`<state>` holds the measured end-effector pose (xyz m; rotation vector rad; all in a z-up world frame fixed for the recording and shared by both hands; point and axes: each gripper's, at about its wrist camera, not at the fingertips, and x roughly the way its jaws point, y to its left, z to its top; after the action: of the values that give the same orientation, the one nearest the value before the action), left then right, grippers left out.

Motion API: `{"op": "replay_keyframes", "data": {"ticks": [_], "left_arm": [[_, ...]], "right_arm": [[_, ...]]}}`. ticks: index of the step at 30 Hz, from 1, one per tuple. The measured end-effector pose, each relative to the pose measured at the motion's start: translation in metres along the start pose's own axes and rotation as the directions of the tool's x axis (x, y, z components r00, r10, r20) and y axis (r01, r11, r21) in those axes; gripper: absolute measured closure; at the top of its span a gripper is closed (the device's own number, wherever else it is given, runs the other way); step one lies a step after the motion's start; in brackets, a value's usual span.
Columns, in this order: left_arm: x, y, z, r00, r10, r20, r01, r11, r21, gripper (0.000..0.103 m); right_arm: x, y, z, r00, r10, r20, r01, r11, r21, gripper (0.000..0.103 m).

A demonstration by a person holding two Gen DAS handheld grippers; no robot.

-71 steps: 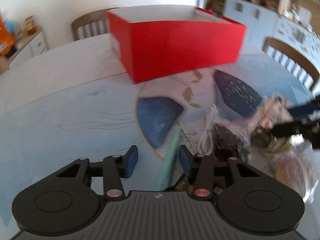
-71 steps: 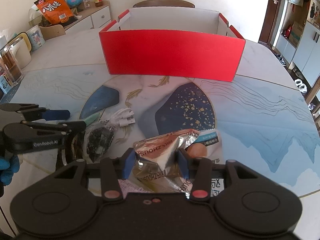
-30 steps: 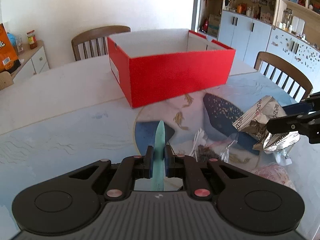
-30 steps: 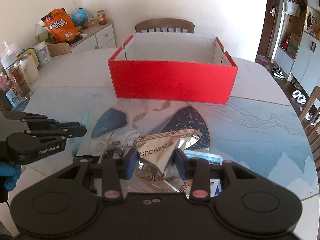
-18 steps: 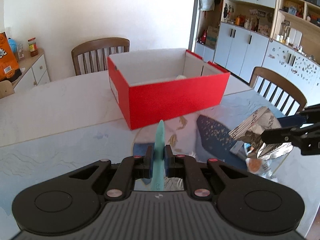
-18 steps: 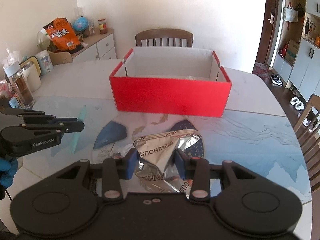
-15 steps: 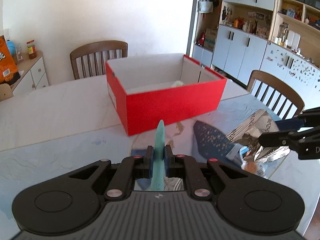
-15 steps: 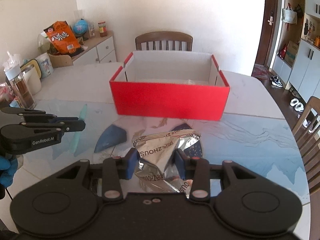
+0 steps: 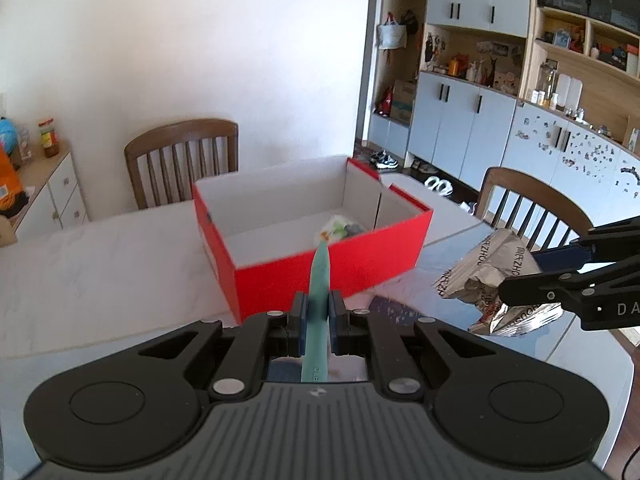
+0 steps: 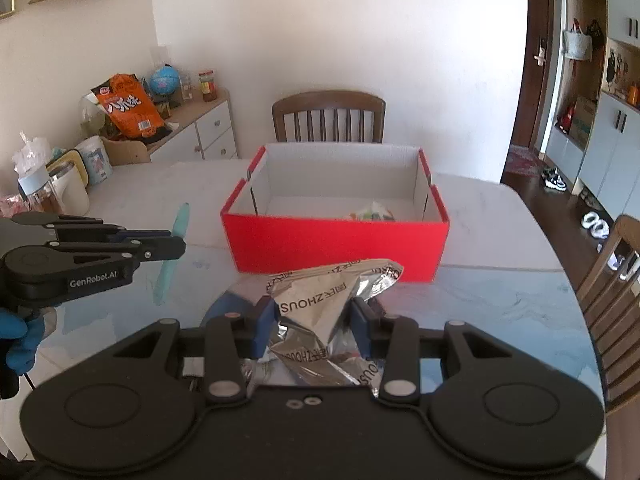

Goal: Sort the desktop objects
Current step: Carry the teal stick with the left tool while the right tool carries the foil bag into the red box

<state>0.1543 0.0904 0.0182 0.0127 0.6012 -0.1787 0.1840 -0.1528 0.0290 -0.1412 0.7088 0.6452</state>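
The left tongs [image 9: 318, 312] are clamped on a slim, pale teal plastic stick [image 9: 319, 300], which runs straight forward between the two blue pads and pokes out well past them, its tip pointing toward the open red cardboard box with white inner walls [image 9: 332, 268]. From the right wrist view the same stick [image 10: 172, 256] stands tilted, top end away from the camera, pinched by the left tongs [image 10: 176, 242] above the pale marble-patterned surface [image 10: 120, 184]. A hand in a blue glove [image 10: 18, 340] holds the left tool from below.

The right tongs [image 10: 316, 316] are clamped on a crumpled silver foil snack bag with dark printed lettering [image 10: 332, 300]; the bag bulges up and forward between the blue pads and spills back beneath them. In the left wrist view this bag [image 9: 488, 276] hangs off to the right of the left tongs, gripped by the right tongs [image 9: 520, 276], clear of the surface.

The red box [image 10: 336, 244] sits on the surface straight ahead of both tongs, beyond their tips and apart from them. Inside it, near the far right corner, lies a small multicoloured item [image 10: 372, 212] too blurred to identify. A brown wooden slat-back chair [image 10: 328, 116] stands behind the box.
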Motion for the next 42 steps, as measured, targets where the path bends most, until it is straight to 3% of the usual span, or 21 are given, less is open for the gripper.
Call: {"op": "replay_keyframes", "data": {"ticks": [6,16,30,42], "left_arm": [[0.006,0.001,0.03,0.999,-0.031,0.028,0.031,0.999,0.011,0.094],[0.034,0.008,0.072,0.997,-0.071,-0.006,0.071,0.997,0.017,0.094],[0.09,0.028,0.113,0.999,-0.021,-0.042,0.023,0.999,0.046,0.094],[0.154,0.053,0.129,0.99,0.013,-0.142,-0.004,0.998,0.065,0.094]], "right_arm": [[0.005,-0.01,0.024,1.0,0.002,0.027,-0.002,1.0,0.011,0.063],[0.022,-0.017,0.057,1.0,0.001,0.028,-0.002,1.0,0.008,0.063],[0.068,-0.018,0.1,1.0,-0.013,0.026,0.014,1.0,-0.019,0.063],[0.114,-0.022,0.121,0.999,-0.034,-0.014,0.034,0.998,-0.044,0.063]]}}
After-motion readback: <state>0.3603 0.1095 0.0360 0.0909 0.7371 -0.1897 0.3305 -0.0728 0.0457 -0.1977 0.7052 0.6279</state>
